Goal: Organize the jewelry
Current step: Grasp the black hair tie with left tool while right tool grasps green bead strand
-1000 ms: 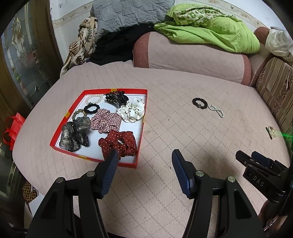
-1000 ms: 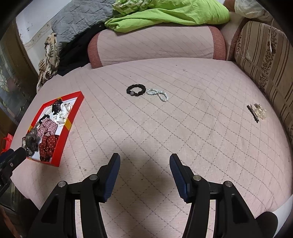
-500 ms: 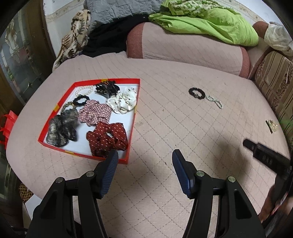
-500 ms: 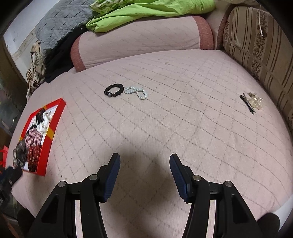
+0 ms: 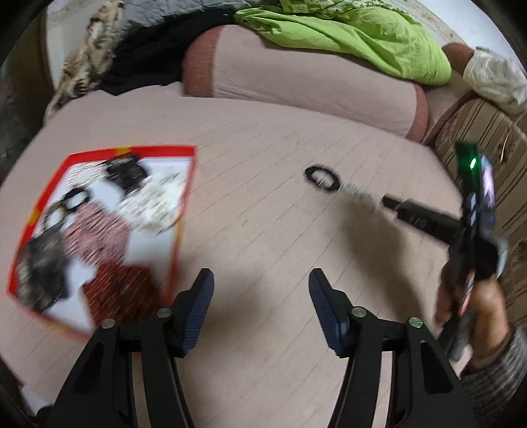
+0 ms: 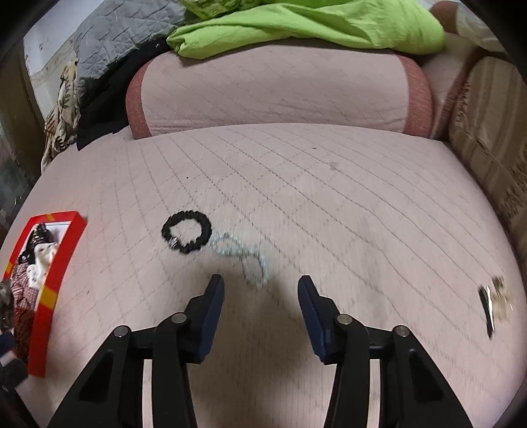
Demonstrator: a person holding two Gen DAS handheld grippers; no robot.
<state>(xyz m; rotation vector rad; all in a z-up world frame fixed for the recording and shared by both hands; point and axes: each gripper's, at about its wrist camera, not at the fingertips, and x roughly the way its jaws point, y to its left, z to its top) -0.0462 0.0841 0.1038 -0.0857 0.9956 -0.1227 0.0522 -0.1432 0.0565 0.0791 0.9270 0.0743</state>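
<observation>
A black hair tie (image 6: 186, 236) and a pale blue bead bracelet (image 6: 245, 258) lie side by side on the pink quilted bed. My right gripper (image 6: 260, 298) hovers just short of the bracelet, jaws closing with nothing between them. In the left wrist view the same black hair tie (image 5: 322, 177) and bead bracelet (image 5: 359, 195) lie further off, with the right gripper's fingers (image 5: 400, 206) beside the beads. My left gripper (image 5: 260, 296) is over bare quilt, jaws closing, empty. The red tray (image 5: 183, 210) of scrunchies sits to its left.
A hair clip and small trinket (image 6: 495, 301) lie at the bed's right side. A pink bolster (image 6: 280, 95) with a green blanket (image 6: 313, 23) runs along the back. A striped cushion (image 5: 487, 138) borders the right. A person's hand (image 5: 477, 306) holds the right gripper.
Both grippers moved forward and down toward the hair tie and bracelet, which now look larger. Both sets of jaws narrowed slightly. The right gripper now reaches beside the beads in the left view.
</observation>
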